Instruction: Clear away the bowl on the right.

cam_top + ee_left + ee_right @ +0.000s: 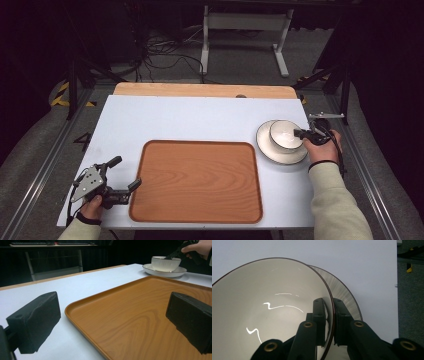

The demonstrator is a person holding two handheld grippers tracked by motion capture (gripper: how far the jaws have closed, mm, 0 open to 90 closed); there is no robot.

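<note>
Right gripper point(300, 134) pinches the rim of the bowl point(285, 134), which sits on the plate point(267, 150) right of the tray point(197, 181). Left gripper point(125, 175) open, idle. Advise lifting straight up, keeping level.

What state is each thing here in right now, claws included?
Bowl: upright on the plate, empty, rim pinched by the right claw.
Plate: flat on the table, right of the tray, bowl on it.
Tray: flat on the table, empty.
Left claw: open, holding nothing, at the tray's left edge.
Right claw: shut on the bowl's rim.
</note>
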